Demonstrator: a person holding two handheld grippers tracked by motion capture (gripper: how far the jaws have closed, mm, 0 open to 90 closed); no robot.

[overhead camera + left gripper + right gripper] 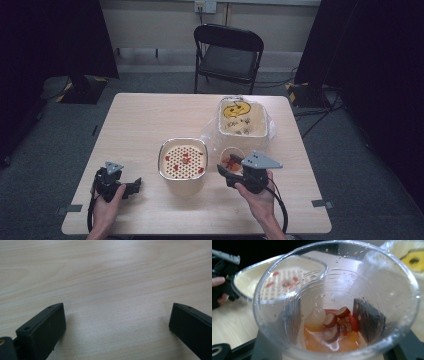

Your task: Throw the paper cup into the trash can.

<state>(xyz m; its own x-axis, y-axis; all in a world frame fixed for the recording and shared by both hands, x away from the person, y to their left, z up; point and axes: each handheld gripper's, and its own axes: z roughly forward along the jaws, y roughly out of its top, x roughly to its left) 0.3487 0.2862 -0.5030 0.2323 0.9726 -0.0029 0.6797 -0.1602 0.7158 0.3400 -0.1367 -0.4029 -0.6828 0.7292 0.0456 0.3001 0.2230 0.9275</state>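
The right claw (226, 172) was clenched on a clear plastic cup (337, 305) of red fruit pieces in orange liquid, held just right of the bowl with the perforated strainer (183, 159). The left claw (134, 186) rested released on the worktop (145, 120). A few red bits already lay on the strainer, so I judged most of the pouring remained; the far container (242, 117) bore a yellow design and dark writing I couldn't read.

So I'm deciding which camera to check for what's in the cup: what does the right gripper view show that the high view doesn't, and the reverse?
Right gripper view alone: orange liquid and red fruit pieces at the bottom of the clear cup, with the black jaws pressed against its walls. High view alone: the folding chair and the bagged tub. Both: the cup, the strainer bowl and the left gripper.
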